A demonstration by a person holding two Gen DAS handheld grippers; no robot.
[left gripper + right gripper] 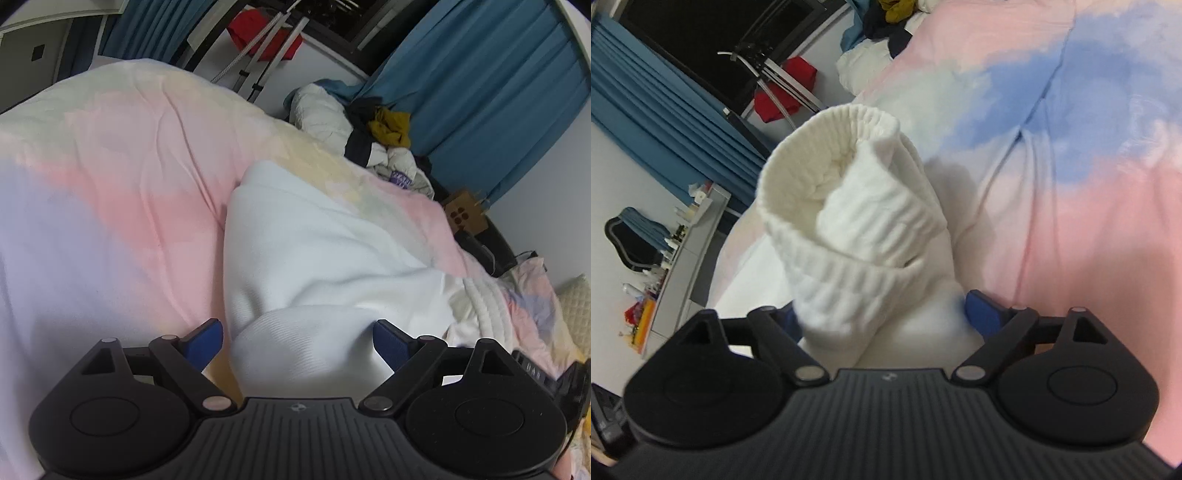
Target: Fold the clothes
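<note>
A white knitted garment (314,251) lies on the pastel bed cover (122,192). In the left wrist view, my left gripper (298,341) has its blue pads wide apart with a fold of the white garment bulging between them. In the right wrist view, my right gripper (882,317) also has its pads wide apart, with a bunched ribbed cuff of the same garment (849,206) standing up between them. Whether either gripper pinches the cloth is not clear.
The bed cover is pink, white and blue (1089,155). A pile of other clothes, white and mustard (384,129), lies at the bed's far end. Blue curtains (491,92), a red cloth (266,33) on a rack and a cluttered desk (676,266) stand around the bed.
</note>
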